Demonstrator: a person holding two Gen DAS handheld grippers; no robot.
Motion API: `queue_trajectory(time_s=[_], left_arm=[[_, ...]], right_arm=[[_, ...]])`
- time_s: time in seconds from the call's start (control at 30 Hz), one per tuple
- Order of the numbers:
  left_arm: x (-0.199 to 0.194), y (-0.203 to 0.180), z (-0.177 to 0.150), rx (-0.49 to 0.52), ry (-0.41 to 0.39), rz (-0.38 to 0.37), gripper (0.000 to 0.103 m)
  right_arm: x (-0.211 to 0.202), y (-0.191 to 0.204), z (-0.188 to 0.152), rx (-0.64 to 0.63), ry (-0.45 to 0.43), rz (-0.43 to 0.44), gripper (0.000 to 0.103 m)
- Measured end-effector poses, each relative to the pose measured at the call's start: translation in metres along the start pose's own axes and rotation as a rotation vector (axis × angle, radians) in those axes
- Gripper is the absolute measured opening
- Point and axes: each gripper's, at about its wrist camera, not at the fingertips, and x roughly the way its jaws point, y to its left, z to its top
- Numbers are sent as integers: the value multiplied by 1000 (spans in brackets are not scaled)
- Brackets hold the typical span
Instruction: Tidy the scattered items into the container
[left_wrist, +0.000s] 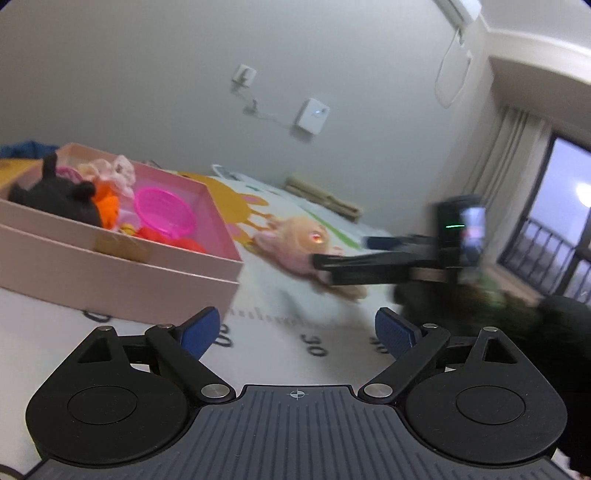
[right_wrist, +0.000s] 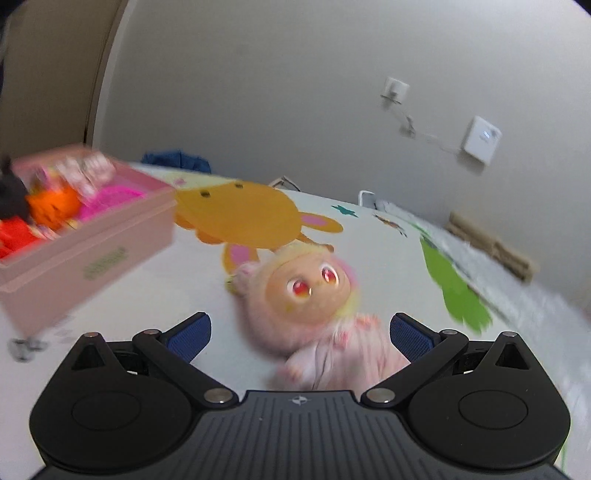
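A pink plush doll (right_wrist: 306, 295) with red eyes lies on the printed play mat (right_wrist: 388, 251). My right gripper (right_wrist: 301, 332) is open, its blue pads (right_wrist: 410, 334) on either side of the doll's body without closing on it. In the left wrist view the same doll (left_wrist: 291, 240) lies right of the pink box (left_wrist: 110, 273), with the right gripper (left_wrist: 325, 267) reaching it from the right. My left gripper (left_wrist: 297, 328) hangs open over the mat, holding nothing. The box (right_wrist: 92, 258) contains a black plush (left_wrist: 55, 192), a pink bowl (left_wrist: 164, 212) and orange and red toys.
A pale wall with a white device (left_wrist: 312, 114) and a socket stands behind the mat. Brown folded pieces (left_wrist: 325, 195) lie along the wall's foot. A blue cloth (right_wrist: 177, 160) sits behind the box. A window (left_wrist: 554, 229) is at the far right.
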Motion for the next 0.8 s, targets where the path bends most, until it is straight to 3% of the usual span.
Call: queue_trajectory(time_s=[0.1,0.17,0.23,0.37,0.5,0.63,0.8], left_arm=[[-3,4,-2,-26,-30,-23,98],[-1,6,-2,-36,-28,-2,98],[-1,11,-1,-61,-22,7,98],[-10,15,0,-90,-35,28,99],[-14,14,1,-80,-55,58,100],[-15,10,2,-66,-28,98,100],[-21,6,2,-122,21,113,100]], right_arm=[[37,5,3,-62,48,-17,103],[61,5,0,-39,104,-19,103],[66,3,-2,-6,98,-32,102],[52,2,1,5,107,-51,85],[3,18,-6,-15,99,39,80],[-71,51,-16,-77,38,130,79],[-146,86,-25,-107,35,361,70]])
